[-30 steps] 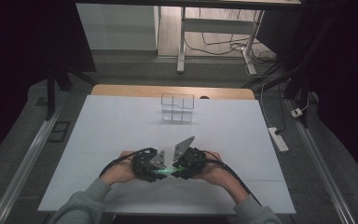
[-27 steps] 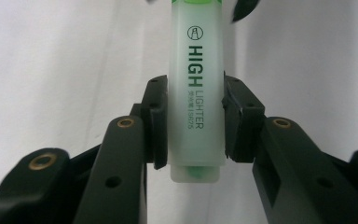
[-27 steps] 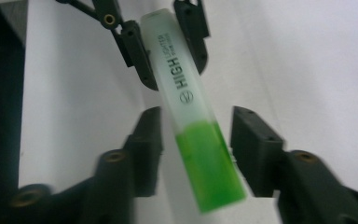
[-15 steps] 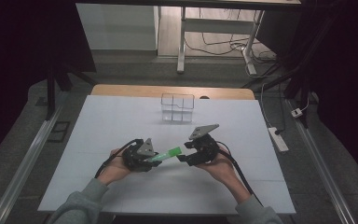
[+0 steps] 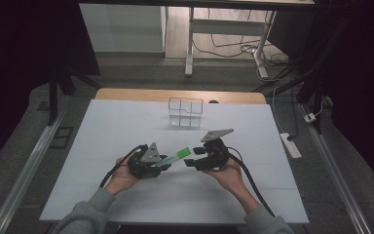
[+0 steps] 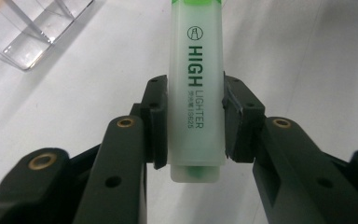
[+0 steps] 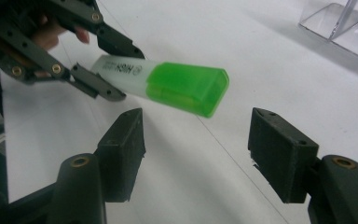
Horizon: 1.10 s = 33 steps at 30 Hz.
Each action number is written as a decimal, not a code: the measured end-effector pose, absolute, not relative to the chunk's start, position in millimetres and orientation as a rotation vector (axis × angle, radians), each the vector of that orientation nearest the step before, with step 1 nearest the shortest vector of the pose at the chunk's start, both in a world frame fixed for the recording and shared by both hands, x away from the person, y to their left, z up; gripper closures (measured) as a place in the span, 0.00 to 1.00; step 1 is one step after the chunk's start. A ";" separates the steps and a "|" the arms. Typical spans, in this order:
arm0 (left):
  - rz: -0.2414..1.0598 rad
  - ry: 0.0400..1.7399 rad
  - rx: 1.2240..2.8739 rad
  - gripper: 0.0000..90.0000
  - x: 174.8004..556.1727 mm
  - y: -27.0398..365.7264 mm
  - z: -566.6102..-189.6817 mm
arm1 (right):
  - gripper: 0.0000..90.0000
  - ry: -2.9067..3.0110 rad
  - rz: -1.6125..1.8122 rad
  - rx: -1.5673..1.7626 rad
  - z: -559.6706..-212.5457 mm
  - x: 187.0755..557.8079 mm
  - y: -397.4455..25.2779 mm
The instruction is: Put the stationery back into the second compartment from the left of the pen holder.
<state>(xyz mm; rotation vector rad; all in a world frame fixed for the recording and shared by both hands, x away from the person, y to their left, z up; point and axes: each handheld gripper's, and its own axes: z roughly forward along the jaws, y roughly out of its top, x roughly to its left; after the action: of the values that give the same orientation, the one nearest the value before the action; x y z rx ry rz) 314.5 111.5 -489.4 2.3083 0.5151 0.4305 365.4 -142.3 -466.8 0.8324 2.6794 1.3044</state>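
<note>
A green highlighter (image 5: 176,156) with a pale body and a bright green cap is held above the white table (image 5: 107,131). My left gripper (image 5: 161,164) is shut on its pale body (image 6: 195,93), the cap end pointing away toward the right hand. My right gripper (image 5: 190,158) is open just beyond the cap; its two jaws stand wide apart below and on either side of the green cap (image 7: 186,87), not touching it. In the right gripper view the left gripper (image 7: 100,70) clamps the highlighter's far end.
A clear plastic compartment holder (image 5: 185,112) stands at the back middle of the table, its corner seen in the left gripper view (image 6: 32,28) and right gripper view (image 7: 345,25). A power strip (image 5: 290,145) lies on the floor to the right.
The two hands have drawn apart from a close huddle. The highlighter now sticks out of the left gripper toward the right one, and the right gripper has let go and opened.
</note>
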 end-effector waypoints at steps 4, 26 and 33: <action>0.445 0.502 2.300 0.72 312.0 105.7 -490.5 | 0.41 2.682 1.326 0.853 -468.2 365.5 -141.2; 0.520 0.499 2.368 0.72 309.1 82.1 -504.1 | 0.70 2.672 1.490 0.854 -461.8 361.8 -141.3; 0.533 0.505 2.363 0.71 309.5 79.7 -504.8 | 0.81 2.704 1.554 0.809 -457.0 358.0 -138.8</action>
<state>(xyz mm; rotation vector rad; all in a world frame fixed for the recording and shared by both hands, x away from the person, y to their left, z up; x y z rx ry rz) 309.5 79.7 -504.8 2.3631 0.5048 0.5330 358.0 -138.8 -457.0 0.8085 2.7040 1.5538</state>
